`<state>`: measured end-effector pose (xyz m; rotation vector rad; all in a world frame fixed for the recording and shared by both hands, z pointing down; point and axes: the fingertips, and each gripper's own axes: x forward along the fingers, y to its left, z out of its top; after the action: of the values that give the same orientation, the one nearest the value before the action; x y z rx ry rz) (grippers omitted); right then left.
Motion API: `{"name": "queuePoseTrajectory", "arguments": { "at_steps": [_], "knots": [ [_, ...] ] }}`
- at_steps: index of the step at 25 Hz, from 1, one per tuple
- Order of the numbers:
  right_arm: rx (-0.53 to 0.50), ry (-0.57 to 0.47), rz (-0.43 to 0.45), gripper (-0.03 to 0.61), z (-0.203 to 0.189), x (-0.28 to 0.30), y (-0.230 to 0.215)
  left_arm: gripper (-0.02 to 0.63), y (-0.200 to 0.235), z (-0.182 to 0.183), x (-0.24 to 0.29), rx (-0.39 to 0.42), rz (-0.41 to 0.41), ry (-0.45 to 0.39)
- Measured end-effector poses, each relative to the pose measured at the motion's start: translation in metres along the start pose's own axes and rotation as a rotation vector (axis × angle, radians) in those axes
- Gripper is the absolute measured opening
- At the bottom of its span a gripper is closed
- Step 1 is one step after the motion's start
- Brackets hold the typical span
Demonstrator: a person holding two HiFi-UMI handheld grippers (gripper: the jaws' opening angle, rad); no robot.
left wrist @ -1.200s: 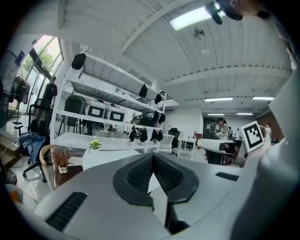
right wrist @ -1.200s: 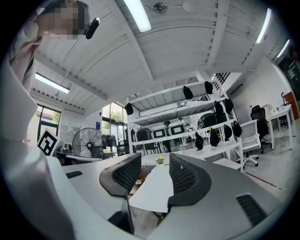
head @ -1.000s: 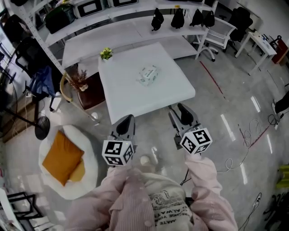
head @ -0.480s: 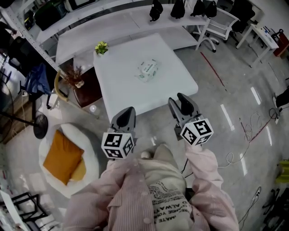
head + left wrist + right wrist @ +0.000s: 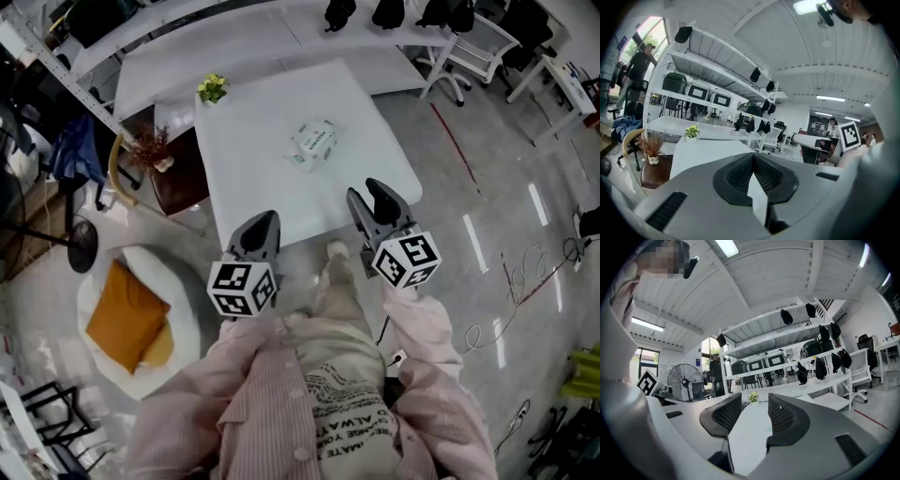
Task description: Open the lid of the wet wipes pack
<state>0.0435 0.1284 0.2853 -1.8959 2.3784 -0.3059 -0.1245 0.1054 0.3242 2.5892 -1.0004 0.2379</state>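
The wet wipes pack (image 5: 314, 142), white with green print, lies flat near the middle of the white square table (image 5: 253, 178). Both grippers hang at the table's near edge, well short of the pack. My left gripper (image 5: 262, 228) is shut, its two pads meeting with nothing between them (image 5: 752, 158). My right gripper (image 5: 372, 197) is open, and bare table top shows through the gap between its pads (image 5: 754, 408). Neither gripper touches the pack.
A small green plant (image 5: 213, 87) stands on the table's far left corner. A dark side table with a vase of dried flowers (image 5: 155, 150) sits left of the table. A white floor cushion with an orange pillow (image 5: 122, 319) lies at left. Shelves and an office chair (image 5: 459, 42) stand behind.
The person has stepped forward: the table has drawn nearer, and both grippers now reach its near edge. The jaws stand as before.
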Motion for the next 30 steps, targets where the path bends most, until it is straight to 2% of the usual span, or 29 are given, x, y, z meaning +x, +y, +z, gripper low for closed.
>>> {"name": "queuePoseTrajectory", "arguments": {
  "at_steps": [8, 15, 25, 30],
  "knots": [
    [-0.011, 0.105, 0.086, 0.153, -0.008, 0.076, -0.064, 0.000, 0.020, 0.010, 0.085, -0.045, 0.064, 0.040],
    [-0.040, 0.243, 0.223, 0.153, -0.034, 0.129, -0.100, 0.000, 0.030, 0.004, 0.145, -0.106, 0.143, 0.088],
    [-0.135, 0.370, 0.421, 0.153, -0.062, 0.182, -0.125, 0.000, 0.047, -0.010, 0.199, -0.198, 0.255, 0.101],
    [-0.175, 0.430, 0.502, 0.153, -0.090, 0.206, -0.125, -0.001, 0.061, -0.022, 0.216, -0.229, 0.305, 0.106]
  ]
}}
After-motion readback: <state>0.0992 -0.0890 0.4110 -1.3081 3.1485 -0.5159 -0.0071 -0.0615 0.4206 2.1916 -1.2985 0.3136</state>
